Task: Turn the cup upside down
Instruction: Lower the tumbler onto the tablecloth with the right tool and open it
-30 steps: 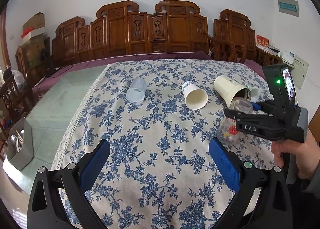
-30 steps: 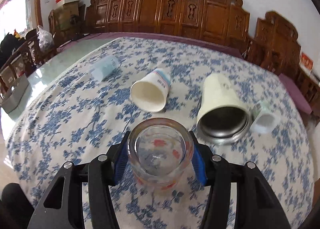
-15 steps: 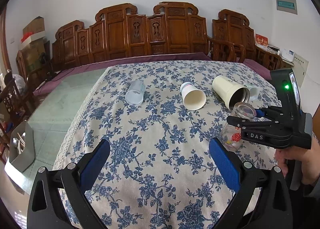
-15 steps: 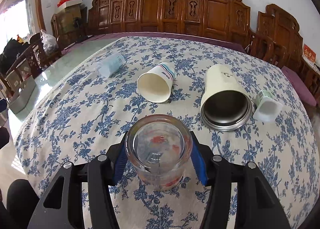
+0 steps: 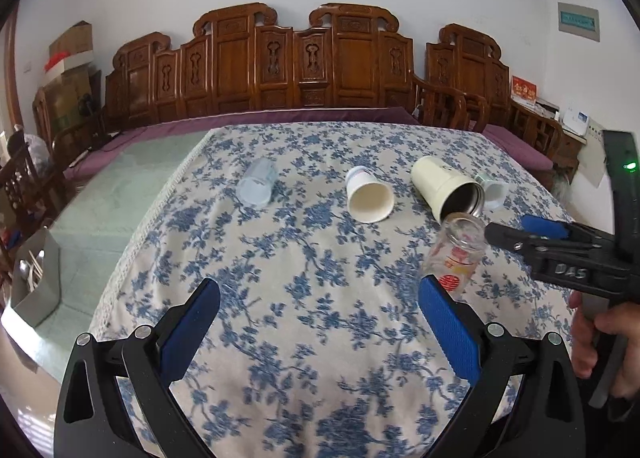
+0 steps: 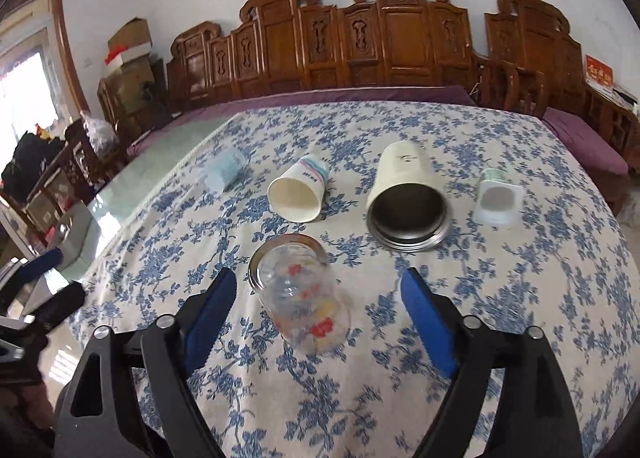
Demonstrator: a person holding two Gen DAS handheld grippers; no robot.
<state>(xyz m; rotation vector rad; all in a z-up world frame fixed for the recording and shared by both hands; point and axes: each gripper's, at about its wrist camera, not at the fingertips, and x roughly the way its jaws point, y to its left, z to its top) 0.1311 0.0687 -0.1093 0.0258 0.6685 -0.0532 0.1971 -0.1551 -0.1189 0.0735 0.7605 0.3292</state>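
A clear glass cup with red and yellow print [image 6: 302, 294] stands on its base on the floral tablecloth, tilted, mouth up and away. It also shows in the left wrist view [image 5: 456, 254]. My right gripper [image 6: 320, 308] is open, its blue pads wide on either side of the glass and apart from it. My left gripper [image 5: 320, 318] is open and empty, low over the near part of the cloth; the glass stands just beyond its right pad [image 5: 448, 318].
Lying on their sides on the cloth are a paper cup [image 6: 298, 193], a cream steel-lined tumbler [image 6: 406, 203], a small white cup [image 6: 496, 197] and a pale blue plastic cup [image 6: 222, 173]. Carved wooden chairs [image 5: 340, 65] line the far side. A grey box [image 5: 36, 282] sits left.
My right gripper has opened and let go of the glass, which now stands tilted on the cloth. The gripper has drawn back and to the right.
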